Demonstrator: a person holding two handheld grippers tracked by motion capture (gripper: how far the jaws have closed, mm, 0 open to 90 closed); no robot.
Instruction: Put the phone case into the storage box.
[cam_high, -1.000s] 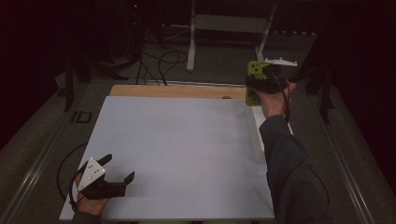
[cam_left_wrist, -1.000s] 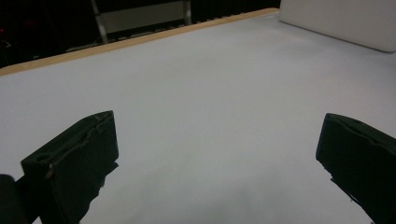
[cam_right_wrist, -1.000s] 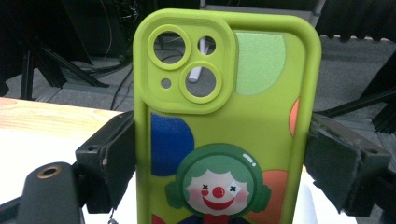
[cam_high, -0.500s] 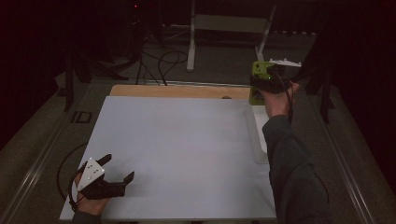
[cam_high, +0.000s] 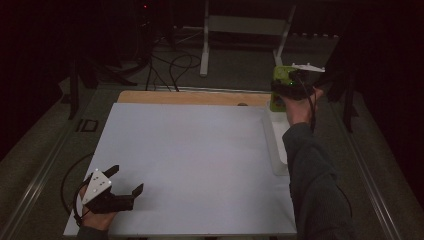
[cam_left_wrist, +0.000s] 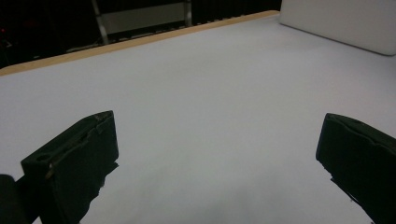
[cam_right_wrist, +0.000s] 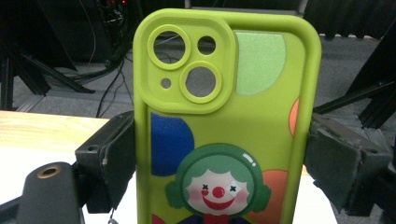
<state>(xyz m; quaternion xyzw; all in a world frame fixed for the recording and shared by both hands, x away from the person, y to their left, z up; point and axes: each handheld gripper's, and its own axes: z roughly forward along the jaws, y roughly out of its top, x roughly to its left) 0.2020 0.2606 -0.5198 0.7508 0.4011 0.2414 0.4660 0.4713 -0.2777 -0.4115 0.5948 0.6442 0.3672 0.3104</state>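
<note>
Left tool (cam_high: 122, 182) sits low at the near left corner of the counter (cam_high: 190, 160), jaws spread wide apart with nothing between them; in the left gripper view only bare white surface lies between them.

Right tool (cam_right_wrist: 219, 163) is clamped on a phone case (cam_right_wrist: 224, 116), one jaw on each long edge, case upright with camera end up. Case is lime green, soft-looking, rounded corners. Raised camera block at top left has two large round cutouts and two small holes, background visible through them. Printed on the back: pale green patch top right, blue circle at left, orange spots at right edge, a clown face with green hair, red nose, x-shaped eyes, red smile lower centre. Bottom of case is out of frame.

In the high view the case (cam_high: 278, 90) is held up off the surface at the far right of the counter, above the far end of a white tray (cam_high: 276, 150) along the right edge. Wooden strip (cam_high: 190, 97) runs along the far edge.
</note>
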